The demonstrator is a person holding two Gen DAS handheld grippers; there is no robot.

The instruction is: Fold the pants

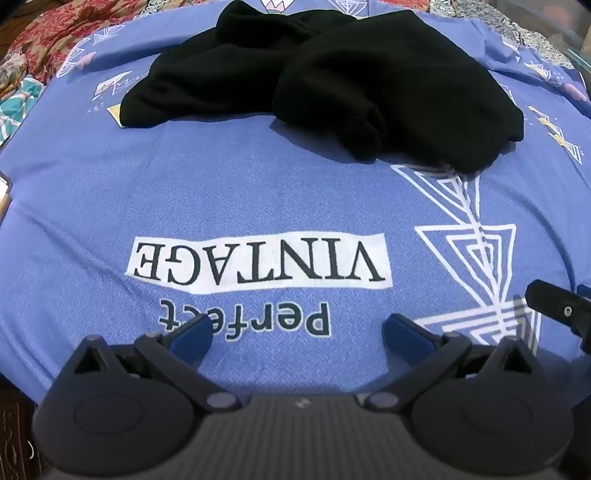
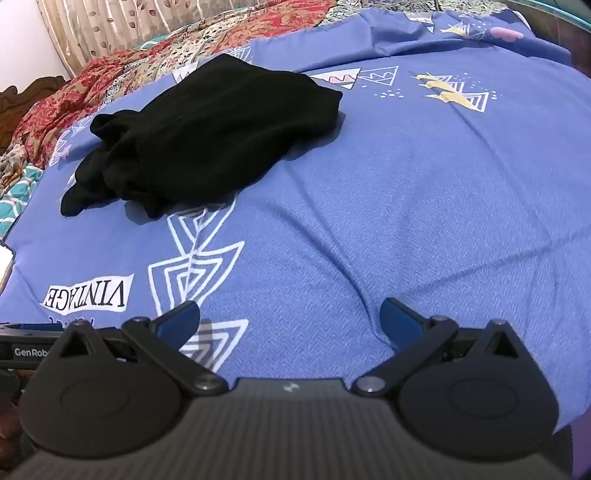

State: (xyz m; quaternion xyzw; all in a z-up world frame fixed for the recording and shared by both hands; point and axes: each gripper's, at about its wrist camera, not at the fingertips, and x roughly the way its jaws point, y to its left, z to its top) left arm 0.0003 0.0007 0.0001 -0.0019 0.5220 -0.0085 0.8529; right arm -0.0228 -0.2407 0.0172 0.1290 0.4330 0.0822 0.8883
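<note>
Black pants (image 1: 325,81) lie crumpled in a heap on a blue printed bedsheet (image 1: 258,192), toward the far side of the bed. In the right wrist view the same pants (image 2: 207,136) sit at the upper left, bunched with folds at their near end. My left gripper (image 1: 297,326) hovers above the sheet near the "Perfect VINTAGE" print, open, nothing between its blue fingers. My right gripper (image 2: 290,314) is open too, over bare sheet (image 2: 406,221), well short of the pants. The other gripper's black body shows at the right edge (image 1: 561,306) of the left wrist view.
A red and patterned quilt (image 2: 110,74) lies rumpled along the far left of the bed, beside a wooden headboard (image 2: 22,96) and a curtain (image 2: 110,22). A phone-like object (image 1: 3,188) rests at the sheet's left edge. White triangle prints (image 2: 192,266) mark the sheet.
</note>
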